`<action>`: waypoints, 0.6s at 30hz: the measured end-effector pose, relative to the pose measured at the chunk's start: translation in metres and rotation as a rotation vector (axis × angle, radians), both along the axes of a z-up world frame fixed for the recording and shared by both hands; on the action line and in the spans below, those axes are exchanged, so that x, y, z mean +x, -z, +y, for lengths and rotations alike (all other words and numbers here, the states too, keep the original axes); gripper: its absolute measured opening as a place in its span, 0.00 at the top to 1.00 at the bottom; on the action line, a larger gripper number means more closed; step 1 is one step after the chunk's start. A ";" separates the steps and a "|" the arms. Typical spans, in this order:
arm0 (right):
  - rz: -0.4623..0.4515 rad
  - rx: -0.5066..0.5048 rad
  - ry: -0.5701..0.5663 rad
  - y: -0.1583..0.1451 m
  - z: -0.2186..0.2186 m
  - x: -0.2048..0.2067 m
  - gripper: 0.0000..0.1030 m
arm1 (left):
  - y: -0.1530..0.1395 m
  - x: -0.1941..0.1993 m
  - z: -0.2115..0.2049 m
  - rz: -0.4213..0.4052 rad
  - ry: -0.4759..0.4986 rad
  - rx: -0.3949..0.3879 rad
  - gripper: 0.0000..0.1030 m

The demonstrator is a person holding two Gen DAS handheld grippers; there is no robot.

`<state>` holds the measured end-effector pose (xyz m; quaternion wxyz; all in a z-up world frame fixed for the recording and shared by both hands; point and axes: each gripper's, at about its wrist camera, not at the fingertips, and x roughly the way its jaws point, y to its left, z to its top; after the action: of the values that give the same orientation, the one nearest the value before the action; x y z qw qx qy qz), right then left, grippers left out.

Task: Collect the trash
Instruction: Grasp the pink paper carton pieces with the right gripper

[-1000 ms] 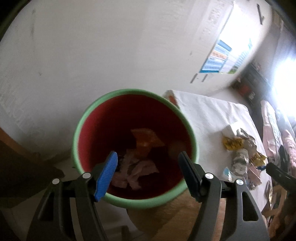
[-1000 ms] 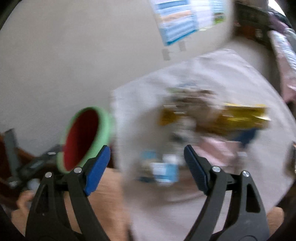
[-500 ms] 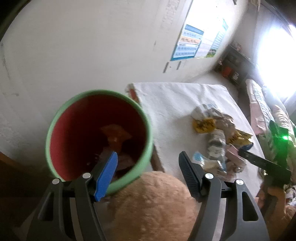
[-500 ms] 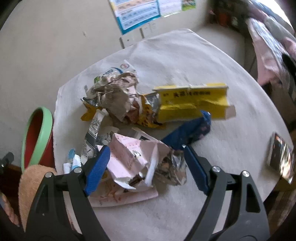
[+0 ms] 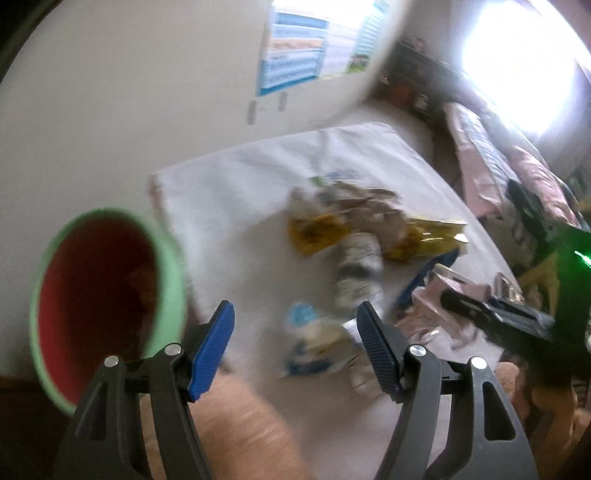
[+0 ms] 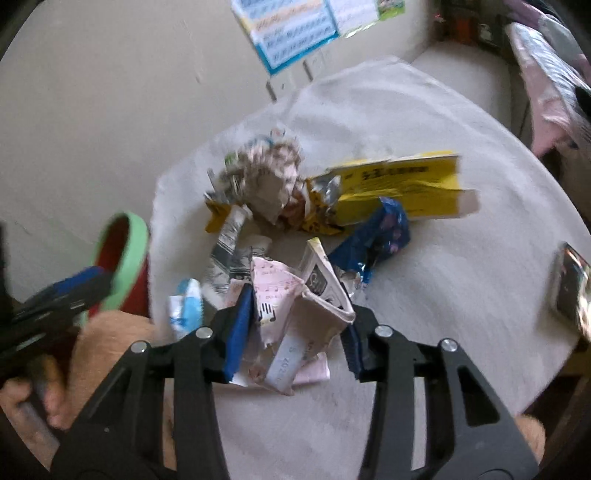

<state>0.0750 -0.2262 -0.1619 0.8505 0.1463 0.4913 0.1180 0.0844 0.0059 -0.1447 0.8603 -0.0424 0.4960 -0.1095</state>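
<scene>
A pile of trash lies on the white cloth table [image 6: 461, 280]: a yellow box [image 6: 402, 188], a blue wrapper [image 6: 376, 232], crumpled paper [image 6: 269, 177], a blue-white packet [image 6: 186, 306]. My right gripper [image 6: 295, 332] is closing around a crumpled pink paper carton [image 6: 295, 306], with both pads against its sides. My left gripper [image 5: 295, 347] is open and empty above the table's near-left edge, over the blue-white packet [image 5: 310, 339]. The red bin with a green rim [image 5: 107, 295] stands at the left; it also shows in the right wrist view [image 6: 125, 258].
A tan fuzzy object [image 5: 236, 428] sits at the table's near-left edge next to the bin. A dark shiny object [image 6: 569, 288] lies at the table's right edge. A poster [image 6: 295, 26] hangs on the wall behind. A bed [image 5: 498, 162] stands at the far right.
My left gripper swung right, from above the bin to over the table. My right gripper dropped onto the pile and its jaws narrowed around the pink paper carton.
</scene>
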 end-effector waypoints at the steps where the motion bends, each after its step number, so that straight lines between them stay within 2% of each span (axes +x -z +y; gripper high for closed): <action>1: -0.021 0.012 0.018 -0.006 -0.006 -0.010 0.59 | 0.002 0.006 -0.008 0.007 0.021 -0.005 0.36; 6: -0.071 0.023 0.086 -0.013 -0.026 -0.048 0.58 | 0.034 0.038 -0.055 0.100 0.100 0.024 0.38; 8: -0.065 0.042 0.109 -0.008 -0.034 -0.061 0.58 | 0.046 0.045 -0.065 0.141 0.107 0.022 0.42; 13: -0.037 0.062 0.109 0.004 -0.039 -0.067 0.58 | 0.068 0.056 -0.079 0.208 0.115 0.033 0.42; 15: -0.036 0.063 0.104 0.006 -0.037 -0.064 0.58 | 0.076 0.059 -0.081 0.229 0.114 0.053 0.47; 16: -0.036 0.063 0.101 0.007 -0.037 -0.065 0.58 | 0.079 0.060 -0.081 0.237 0.111 0.056 0.53; 18: -0.037 0.064 0.093 0.008 -0.037 -0.066 0.58 | 0.082 0.061 -0.079 0.255 0.095 0.031 0.56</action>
<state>0.0089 -0.2635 -0.1698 0.8588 0.1940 0.4642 0.0965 0.1451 -0.0727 -0.2264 0.7848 -0.0191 0.6043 -0.1363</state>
